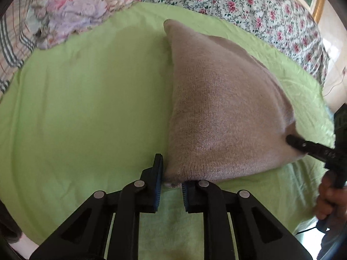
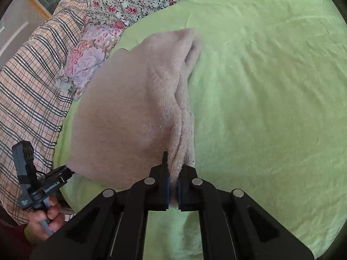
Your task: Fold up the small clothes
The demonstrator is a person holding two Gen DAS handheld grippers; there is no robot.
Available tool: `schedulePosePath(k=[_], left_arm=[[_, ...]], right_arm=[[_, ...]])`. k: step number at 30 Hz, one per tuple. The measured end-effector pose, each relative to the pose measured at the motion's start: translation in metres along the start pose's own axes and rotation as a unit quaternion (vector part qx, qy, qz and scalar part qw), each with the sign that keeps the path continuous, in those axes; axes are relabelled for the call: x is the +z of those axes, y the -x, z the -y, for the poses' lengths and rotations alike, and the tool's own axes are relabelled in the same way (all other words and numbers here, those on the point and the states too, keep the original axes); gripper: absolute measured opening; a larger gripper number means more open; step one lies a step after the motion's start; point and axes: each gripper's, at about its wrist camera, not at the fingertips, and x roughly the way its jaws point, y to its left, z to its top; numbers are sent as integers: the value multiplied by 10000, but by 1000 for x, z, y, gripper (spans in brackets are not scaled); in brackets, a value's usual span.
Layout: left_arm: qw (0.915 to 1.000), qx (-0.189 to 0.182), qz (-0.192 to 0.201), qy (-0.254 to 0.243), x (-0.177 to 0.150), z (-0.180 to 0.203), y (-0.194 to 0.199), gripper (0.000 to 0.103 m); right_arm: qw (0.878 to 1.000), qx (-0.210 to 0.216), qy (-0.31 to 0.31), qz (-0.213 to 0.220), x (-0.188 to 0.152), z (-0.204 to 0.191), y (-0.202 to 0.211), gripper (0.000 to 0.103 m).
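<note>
Two near corners of the beige knit garment (image 1: 216, 112) pinched: right gripper (image 2: 172, 191) fingers clamped together on a bunched edge, left gripper (image 1: 172, 191) fingers narrowed around the other corner, pads seemingly just touching. Garment spread over the green sheet (image 1: 86, 108) on the bed, floral quilt (image 1: 249, 6) beyond. Best lifted evenly, both corners level, then carried toward the far edge without dragging.

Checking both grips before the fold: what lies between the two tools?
Only the beige knit cloth, stretched from the left tool to the right tool; the left wrist view shows it, green sheet underneath.
</note>
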Motion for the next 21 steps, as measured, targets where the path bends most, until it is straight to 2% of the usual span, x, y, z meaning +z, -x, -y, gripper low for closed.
schedulePosePath(k=[4, 6, 9, 11, 14, 17, 18, 21], left_arm=[[9990, -359, -172, 184, 0, -11, 3, 16], [9982, -516, -287, -65, -3, -11, 9, 16], [9949, -808, -18, -610, -7, -10, 39, 16], [9912, -1040, 94, -813, -5, -10, 54, 16], [9868, -1306, 266, -920, 15, -7, 62, 16], [9815, -1668, 345, -869, 46, 4, 49, 20], [9789, -1804, 385, -874, 57, 11, 43, 21], [9765, -1825, 526, -1013, 81, 26, 25, 23]], right_arm=[[10000, -35, 60, -2, -2, -1, 5, 5], [10000, 6, 50, -73, -2, 0, 9, 8], [9998, 28, -112, -158, 1, 3, 21, 20], [9995, 159, -283, -20, 6, 8, 32, 27], [9964, 489, -634, 293, 32, 18, 38, 33], [9944, 533, -799, 444, 68, 24, 22, 33], [9933, 611, -901, 379, 82, 27, 9, 33], [9886, 831, -1249, 133, 112, 38, -29, 33]])
